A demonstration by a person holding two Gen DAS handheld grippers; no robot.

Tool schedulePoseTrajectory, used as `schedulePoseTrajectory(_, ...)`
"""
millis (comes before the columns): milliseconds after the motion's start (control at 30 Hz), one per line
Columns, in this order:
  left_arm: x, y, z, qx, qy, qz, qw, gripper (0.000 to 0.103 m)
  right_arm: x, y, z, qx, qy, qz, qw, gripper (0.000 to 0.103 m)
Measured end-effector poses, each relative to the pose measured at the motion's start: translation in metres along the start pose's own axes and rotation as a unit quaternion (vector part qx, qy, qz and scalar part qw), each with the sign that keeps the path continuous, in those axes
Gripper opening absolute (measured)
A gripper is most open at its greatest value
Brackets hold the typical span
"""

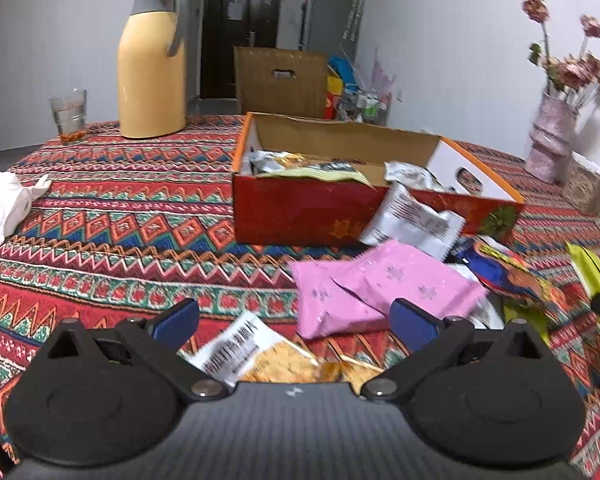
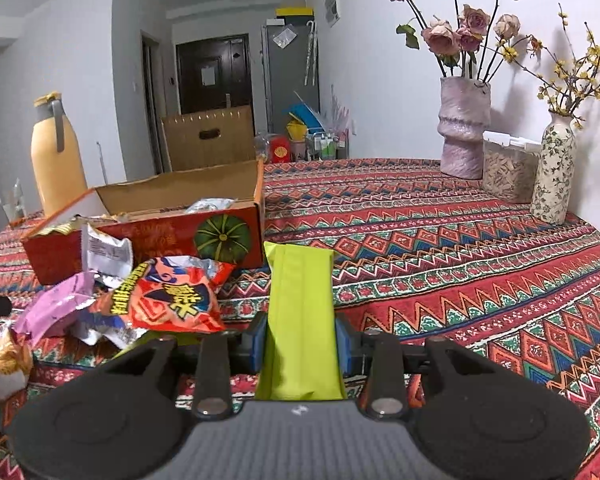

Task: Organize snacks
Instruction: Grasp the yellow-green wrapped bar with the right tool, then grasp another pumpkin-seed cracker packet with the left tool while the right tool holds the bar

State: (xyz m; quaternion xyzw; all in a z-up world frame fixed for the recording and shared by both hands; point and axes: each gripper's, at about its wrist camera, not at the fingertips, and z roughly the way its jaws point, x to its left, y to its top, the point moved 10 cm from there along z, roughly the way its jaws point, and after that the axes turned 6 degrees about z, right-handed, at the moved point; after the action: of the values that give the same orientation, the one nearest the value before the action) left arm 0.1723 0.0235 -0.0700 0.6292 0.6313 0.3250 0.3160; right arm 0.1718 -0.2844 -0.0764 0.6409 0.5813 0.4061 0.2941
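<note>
We have the right gripper (image 2: 300, 340) clamped on a lime-green snack packet (image 2: 300, 312): its blue pads press the packet's two long edges, in the lower centre of the right wrist view. The packet's long axis runs straight ahead along the fingers, its far end pointing up the frame, and it looks lifted clear of the table (image 2: 480, 264).

The red cardboard box (image 2: 160, 240), already holding a few packets, stands at the centre left of that view, beyond and to the left of the held packet. That is the relation our coming move turns on, we judge: the packet must travel forward and leftward over the near wall of the box before the jaws let go. The loose pile lies between, so we should carry high enough to clear the orange-red chip bag (image 2: 168, 296).

Our left gripper (image 1: 296, 320) has its jaws wide apart and holds nothing. It hovers in the lower part of the left wrist view, above a white-and-orange snack bag (image 1: 256, 352), with the pink packets (image 1: 364, 292) just ahead and slightly right. The box (image 1: 300, 216) sits beyond them at centre frame. For the pink packets the left hand is the nearer one.
</note>
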Motion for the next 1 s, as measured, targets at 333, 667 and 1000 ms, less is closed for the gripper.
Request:
schedulePoseTrajectory(333, -0.026, -0.019, -0.011, 0.014, -0.011, 0.046, 0.9988, 0.103, 0.019, -0.012, -0.014, -0.001, 0.038, 0.001, 0.999, 0.033)
schedulePoseTrajectory(667, -0.046, -0.031, -0.012, 0.017, -0.029, 0.063, 0.9975, 0.086, 0.022, -0.024, -0.034, -0.007, 0.058, 0.007, 0.998, 0.033)
schedulePoseTrajectory(1000, -0.054, -0.039, -0.008, 0.029, -0.032, 0.063, 0.9971, 0.063, 0.024, -0.037, -0.052, -0.01, 0.071, 0.008, 0.997, 0.034)
